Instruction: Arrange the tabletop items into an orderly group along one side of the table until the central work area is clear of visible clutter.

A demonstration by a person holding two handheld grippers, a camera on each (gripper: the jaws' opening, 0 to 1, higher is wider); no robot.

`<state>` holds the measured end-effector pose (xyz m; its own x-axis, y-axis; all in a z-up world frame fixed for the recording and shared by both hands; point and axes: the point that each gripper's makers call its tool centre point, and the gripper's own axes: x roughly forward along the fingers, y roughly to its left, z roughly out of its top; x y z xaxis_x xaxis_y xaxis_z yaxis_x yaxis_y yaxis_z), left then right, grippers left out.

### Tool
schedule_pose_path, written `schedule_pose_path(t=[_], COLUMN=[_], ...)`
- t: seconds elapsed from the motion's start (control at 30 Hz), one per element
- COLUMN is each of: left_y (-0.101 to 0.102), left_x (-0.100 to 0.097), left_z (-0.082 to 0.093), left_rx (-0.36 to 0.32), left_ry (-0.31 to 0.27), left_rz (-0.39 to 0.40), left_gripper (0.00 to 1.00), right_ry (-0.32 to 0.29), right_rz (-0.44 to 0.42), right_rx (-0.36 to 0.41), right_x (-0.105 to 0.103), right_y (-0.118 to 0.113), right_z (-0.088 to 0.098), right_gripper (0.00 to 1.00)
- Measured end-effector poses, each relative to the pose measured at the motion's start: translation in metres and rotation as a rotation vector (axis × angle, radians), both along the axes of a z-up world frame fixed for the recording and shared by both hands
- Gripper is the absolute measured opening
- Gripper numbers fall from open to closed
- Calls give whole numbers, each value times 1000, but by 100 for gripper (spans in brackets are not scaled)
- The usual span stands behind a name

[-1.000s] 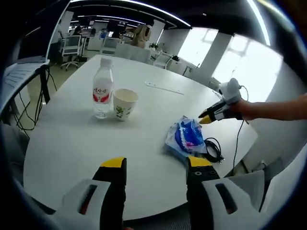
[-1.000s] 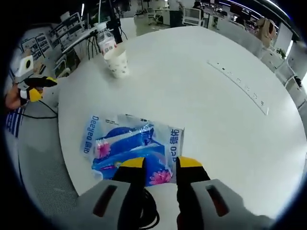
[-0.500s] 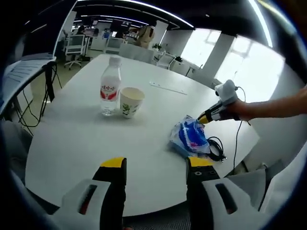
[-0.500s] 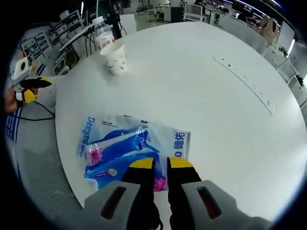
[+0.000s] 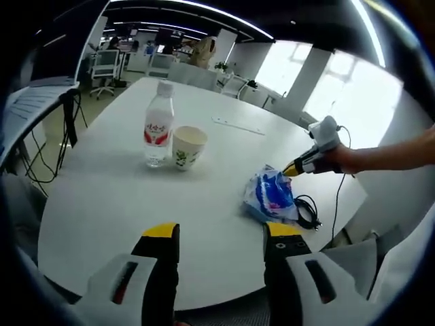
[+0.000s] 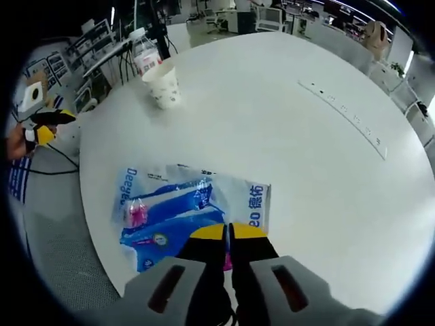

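Your right gripper (image 6: 227,232) fingers pinch the tissue pack (image 6: 187,210), left gripper (image 5: 221,231) released; bottle (image 5: 157,133) and cup (image 5: 187,147) grouped, pack still unplaced on the bench (image 5: 122,204).

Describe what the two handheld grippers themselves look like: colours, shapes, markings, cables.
The left gripper has two broad black jaws capped with yellow tips, rising from pale grey housings with dark slots marked red. The right gripper has the same build. Seen from the left gripper view, it carries a white rounded box on top, and a thin black cable hangs from it.
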<state>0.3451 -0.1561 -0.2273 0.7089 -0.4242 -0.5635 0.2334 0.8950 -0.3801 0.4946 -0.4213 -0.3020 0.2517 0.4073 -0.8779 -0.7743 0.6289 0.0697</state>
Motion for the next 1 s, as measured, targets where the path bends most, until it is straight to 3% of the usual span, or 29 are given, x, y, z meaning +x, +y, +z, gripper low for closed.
schedule_pose_path(t=[0.13, 0.33, 0.63, 0.87, 1.0], left_y=[2, 4, 6, 4, 1], left_x=[0, -1, 0, 2, 4], left_z=[0, -1, -1, -2, -1], left_rx=[-3, -6, -12, -10, -9], left_ry=[-1, 2, -1, 2, -2], left_rz=[2, 3, 5, -16, -28], left_gripper=[49, 49, 49, 49, 49], right_ry=[1, 4, -21, -41, -41], right_rz=[-15, -115, -215, -243, -238], right_rx=[10, 82, 113, 106, 94], right_x=[-2, 3, 2, -9, -25], right_y=[2, 4, -8, -21, -22], right_z=[3, 13, 22, 18, 18], right_gripper=[0, 0, 0, 0, 0])
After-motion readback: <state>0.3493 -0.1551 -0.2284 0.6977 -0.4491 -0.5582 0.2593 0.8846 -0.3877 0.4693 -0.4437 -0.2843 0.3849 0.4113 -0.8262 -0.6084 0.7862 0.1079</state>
